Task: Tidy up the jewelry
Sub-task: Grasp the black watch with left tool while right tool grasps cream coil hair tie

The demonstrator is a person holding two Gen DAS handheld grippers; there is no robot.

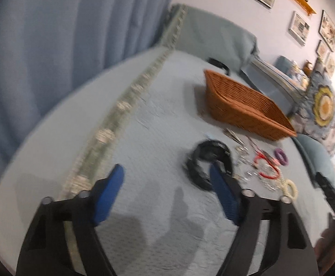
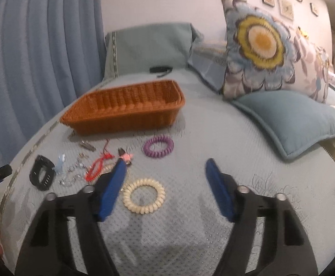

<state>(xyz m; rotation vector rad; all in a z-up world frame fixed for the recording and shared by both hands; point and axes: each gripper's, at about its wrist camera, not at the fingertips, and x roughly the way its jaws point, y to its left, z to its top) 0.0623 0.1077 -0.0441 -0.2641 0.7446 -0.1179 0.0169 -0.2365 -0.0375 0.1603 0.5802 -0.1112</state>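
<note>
A bedroom: on the pale blue bedspread [image 2: 213, 138] the jewelry is not yet sorted. Beyond both claws, the wicker basket [image 2: 126, 105] looks empty. The right claw [image 2: 165, 177] gapes, nothing held, a cream coil bracelet [image 2: 143, 195] between its fingers. The left claw [image 1: 167, 179] gapes too, a black band [image 1: 204, 161] just ahead.
</note>
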